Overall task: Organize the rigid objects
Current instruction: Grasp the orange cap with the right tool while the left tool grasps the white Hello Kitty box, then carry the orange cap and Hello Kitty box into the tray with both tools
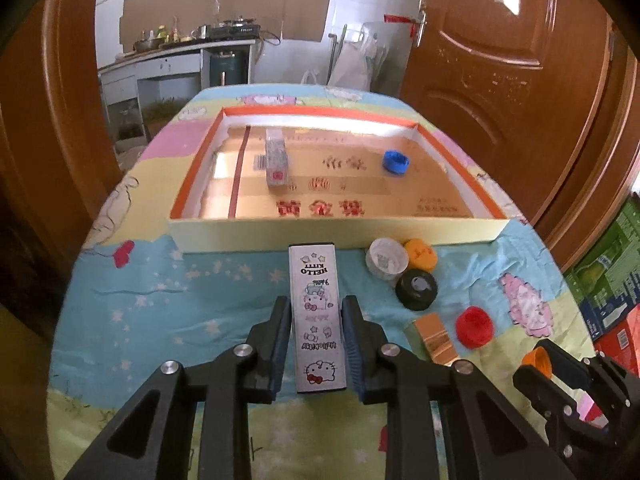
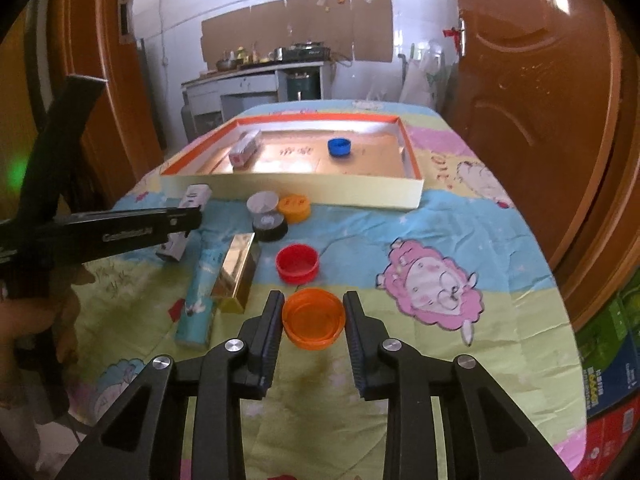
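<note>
The left tool [image 1: 316, 340] pinches a long white box [image 1: 318, 320] lying on the bench [image 1: 200, 300] before the tray [image 1: 336, 232], while the right tool [image 2: 313, 320] pinches an orange cap [image 2: 313, 318] near the red cap [image 2: 298, 263].

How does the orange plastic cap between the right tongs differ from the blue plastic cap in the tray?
The orange plastic cap lies on the cartoon-print tablecloth, outside the tray; the blue plastic cap lies inside the shallow orange-rimmed cardboard tray.
The right tongs are shut on the orange cap; nothing touches the blue cap.
They differ in colour, orange against blue.
Both are round and lie with the open side up.
</note>
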`<action>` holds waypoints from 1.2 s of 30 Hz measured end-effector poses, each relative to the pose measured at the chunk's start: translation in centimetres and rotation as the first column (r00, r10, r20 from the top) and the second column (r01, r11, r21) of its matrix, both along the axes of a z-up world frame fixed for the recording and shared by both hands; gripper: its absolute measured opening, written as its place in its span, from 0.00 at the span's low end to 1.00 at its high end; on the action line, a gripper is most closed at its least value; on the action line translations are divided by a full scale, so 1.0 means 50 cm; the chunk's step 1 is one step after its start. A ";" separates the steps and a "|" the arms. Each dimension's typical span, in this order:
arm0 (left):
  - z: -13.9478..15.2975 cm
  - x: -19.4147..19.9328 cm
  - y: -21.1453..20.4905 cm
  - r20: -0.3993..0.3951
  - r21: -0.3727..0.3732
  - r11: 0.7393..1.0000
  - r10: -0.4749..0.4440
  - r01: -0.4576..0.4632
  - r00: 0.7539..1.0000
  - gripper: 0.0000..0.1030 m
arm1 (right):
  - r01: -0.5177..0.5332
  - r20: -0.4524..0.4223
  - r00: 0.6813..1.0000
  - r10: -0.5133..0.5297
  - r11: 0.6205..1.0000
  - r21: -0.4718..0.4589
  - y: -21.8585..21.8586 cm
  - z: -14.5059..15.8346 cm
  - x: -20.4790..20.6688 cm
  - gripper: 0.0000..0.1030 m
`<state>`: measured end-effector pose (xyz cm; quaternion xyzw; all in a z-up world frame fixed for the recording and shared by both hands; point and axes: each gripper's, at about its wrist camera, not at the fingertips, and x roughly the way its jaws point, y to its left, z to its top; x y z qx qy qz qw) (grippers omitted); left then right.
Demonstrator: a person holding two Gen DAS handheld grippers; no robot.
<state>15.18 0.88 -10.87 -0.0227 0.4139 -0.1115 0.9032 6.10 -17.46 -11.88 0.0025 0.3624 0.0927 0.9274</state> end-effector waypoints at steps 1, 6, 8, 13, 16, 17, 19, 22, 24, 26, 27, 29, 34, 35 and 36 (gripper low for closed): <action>0.009 -0.004 0.001 0.009 -0.004 1.000 -0.002 0.002 1.000 0.26 | 0.003 0.003 1.000 -0.003 1.000 0.000 -0.002 0.004 0.000 0.30; 0.053 -0.015 0.002 0.054 -0.012 1.000 -0.010 0.011 0.998 0.26 | 0.016 0.031 0.999 -0.017 1.000 0.004 -0.010 0.035 0.004 0.30; 0.069 -0.017 0.004 0.070 -0.015 1.000 -0.011 0.013 0.998 0.26 | 0.021 0.050 0.999 -0.022 1.000 0.008 -0.014 0.053 0.009 0.30; 0.091 -0.013 0.007 0.088 -0.025 1.000 -0.011 0.014 0.996 0.26 | 0.027 0.070 0.997 -0.028 1.000 0.014 -0.017 0.077 0.024 0.30; 0.097 -0.007 0.007 0.089 -0.026 1.000 -0.013 0.015 0.996 0.26 | 0.024 0.081 0.996 -0.026 1.000 0.019 -0.017 0.089 0.035 0.30; 0.100 -0.005 0.007 0.090 -0.026 1.000 -0.014 0.016 0.996 0.26 | 0.023 0.087 0.996 -0.025 1.000 0.020 -0.016 0.094 0.039 0.30; 0.108 0.001 0.007 0.095 -0.029 0.999 -0.015 0.018 0.995 0.26 | 0.021 0.097 0.995 -0.024 0.999 0.027 -0.017 0.105 0.048 0.30; 0.123 0.011 0.005 0.106 -0.026 0.999 -0.018 0.020 0.994 0.26 | 0.016 0.117 0.993 -0.020 0.999 0.038 -0.019 0.123 0.066 0.30; 0.130 0.018 0.002 0.109 -0.024 0.999 -0.020 0.022 0.994 0.26 | 0.014 0.130 0.991 -0.020 0.999 0.044 -0.021 0.134 0.076 0.30; 0.138 0.029 -0.002 0.112 -0.025 0.999 -0.021 0.024 0.994 0.26 | 0.013 0.144 0.989 -0.020 0.999 0.049 -0.024 0.147 0.088 0.30; 0.143 0.035 -0.004 0.115 -0.024 0.999 -0.021 0.024 0.993 0.26 | 0.012 0.152 0.988 -0.020 0.999 0.052 -0.026 0.153 0.095 0.30; 0.150 0.046 -0.011 0.119 -0.025 0.999 -0.025 0.028 0.993 0.26 | 0.012 0.166 0.986 -0.021 0.999 0.052 -0.030 0.164 0.109 0.30; 0.166 0.083 -0.032 0.124 -0.025 0.999 -0.041 0.044 0.992 0.26 | 0.013 0.186 0.982 -0.023 0.999 0.052 -0.044 0.183 0.142 0.30; 0.169 0.090 -0.036 0.123 -0.025 0.999 -0.043 0.046 0.991 0.26 | 0.013 0.187 0.982 -0.023 0.999 0.053 -0.049 0.187 0.151 0.30; 0.172 0.100 -0.041 0.124 -0.024 0.998 -0.047 0.050 0.991 0.26 | 0.013 0.189 0.982 -0.023 0.998 0.055 -0.053 0.189 0.159 0.30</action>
